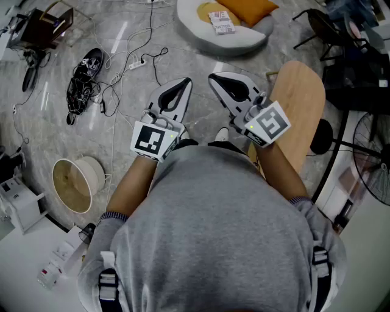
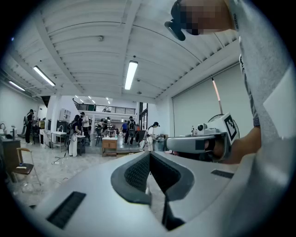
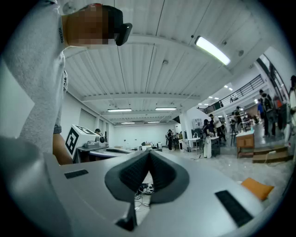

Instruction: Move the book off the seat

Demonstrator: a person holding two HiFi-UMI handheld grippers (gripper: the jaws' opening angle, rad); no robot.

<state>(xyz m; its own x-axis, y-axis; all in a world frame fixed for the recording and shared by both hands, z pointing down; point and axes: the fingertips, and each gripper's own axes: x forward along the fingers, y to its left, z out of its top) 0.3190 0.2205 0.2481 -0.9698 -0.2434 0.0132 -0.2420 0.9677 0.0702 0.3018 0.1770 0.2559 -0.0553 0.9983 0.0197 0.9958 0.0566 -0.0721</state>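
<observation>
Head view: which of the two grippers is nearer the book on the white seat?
The right gripper, beside the wooden board: its closed tip lies almost directly below the book in the picture, while the left gripper sits further left.

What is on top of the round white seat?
A small white book with red print lies on the round white seat, beside an orange cushion. Whatever lies under them is covered.

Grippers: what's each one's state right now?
Left gripper: closed, holding nothing.
Right gripper: closed, holding nothing.
</observation>
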